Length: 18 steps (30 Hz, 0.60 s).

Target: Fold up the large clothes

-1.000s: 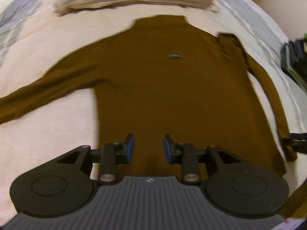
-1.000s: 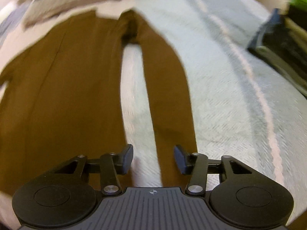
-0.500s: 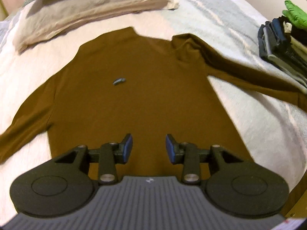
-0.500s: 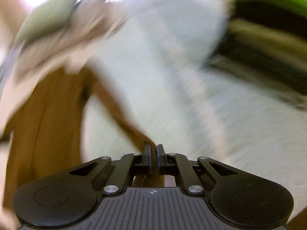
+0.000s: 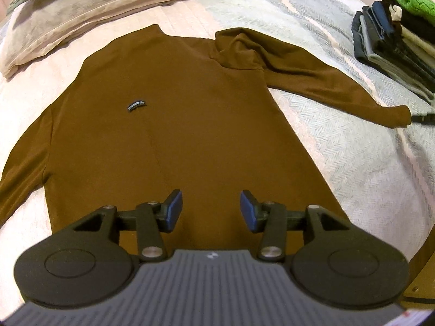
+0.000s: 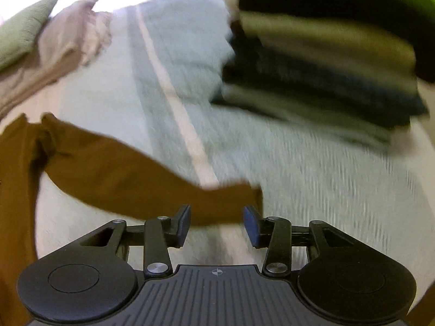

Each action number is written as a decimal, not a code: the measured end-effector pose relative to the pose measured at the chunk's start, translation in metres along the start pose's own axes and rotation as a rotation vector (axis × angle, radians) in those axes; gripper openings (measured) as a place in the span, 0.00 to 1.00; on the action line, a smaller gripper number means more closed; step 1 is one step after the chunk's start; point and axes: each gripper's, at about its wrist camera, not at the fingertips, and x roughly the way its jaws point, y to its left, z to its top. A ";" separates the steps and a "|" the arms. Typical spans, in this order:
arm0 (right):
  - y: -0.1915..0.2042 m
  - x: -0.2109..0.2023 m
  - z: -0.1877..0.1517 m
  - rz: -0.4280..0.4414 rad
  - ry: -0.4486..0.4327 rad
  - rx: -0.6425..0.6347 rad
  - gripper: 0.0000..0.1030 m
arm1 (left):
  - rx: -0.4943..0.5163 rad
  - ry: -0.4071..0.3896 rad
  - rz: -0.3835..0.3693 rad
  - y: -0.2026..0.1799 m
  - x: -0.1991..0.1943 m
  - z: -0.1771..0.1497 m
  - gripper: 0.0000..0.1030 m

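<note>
Your left gripper (image 5: 210,207) hangs over the hem of the brown long-sleeved shirt (image 5: 168,125), spread flat on the pale bedspread (image 5: 353,163); its jaws have just been opening, nothing between them. Only this view shows the whole shirt, with its small dark label (image 5: 136,105). Your right gripper (image 6: 216,225) view, blurred, shows just the outstretched sleeve cuff (image 6: 233,203) lying beyond jaws that have just been opening, empty. A stack of folded clothes (image 5: 394,40) sits close beyond the cuff; beige pillows (image 5: 81,13) lie past the collar.
</note>
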 end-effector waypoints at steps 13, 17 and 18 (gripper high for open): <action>-0.020 0.061 0.045 0.202 -0.007 -0.091 0.41 | 0.143 0.023 -0.044 -0.056 0.022 0.021 0.48; -0.025 0.043 0.016 0.187 0.137 -0.043 0.40 | 0.154 0.024 -0.034 -0.058 0.022 0.022 0.50; -0.026 0.035 0.007 0.177 0.154 -0.037 0.40 | 0.146 0.023 -0.030 -0.057 0.022 0.024 0.50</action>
